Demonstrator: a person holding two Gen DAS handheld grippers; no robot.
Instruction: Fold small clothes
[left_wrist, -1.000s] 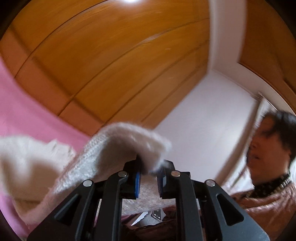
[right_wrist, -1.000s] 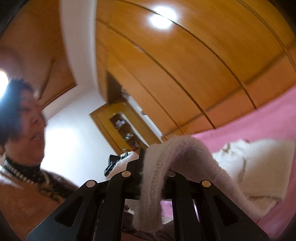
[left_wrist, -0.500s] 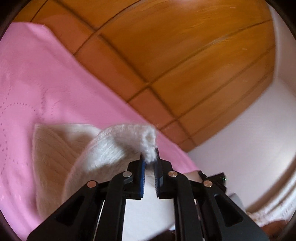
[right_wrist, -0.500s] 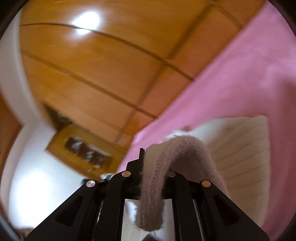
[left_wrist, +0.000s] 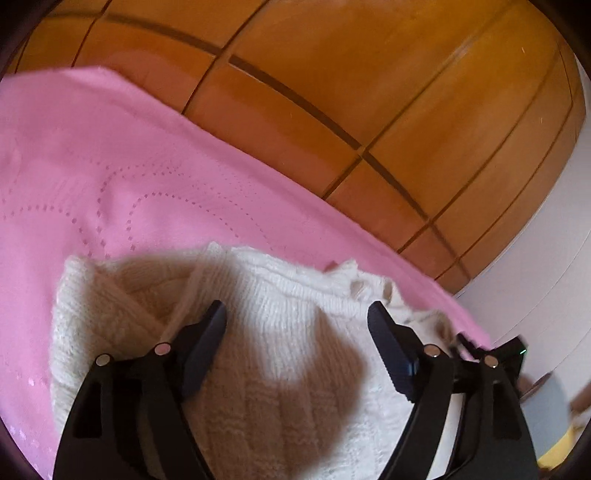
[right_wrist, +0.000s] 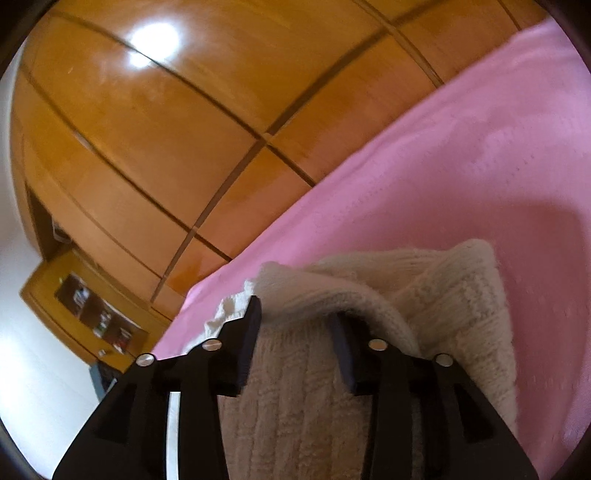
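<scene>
The cream knitted garment lies on the pink bedspread, filling the lower centre of both views. The left gripper has just been opening — jaws wide, nothing pinched. The right gripper is opening too, a fold draped over its right finger — the looser, nearer edge.

shelf contents blurred, cream knit cut off below

Sweater on bedspread
</scene>
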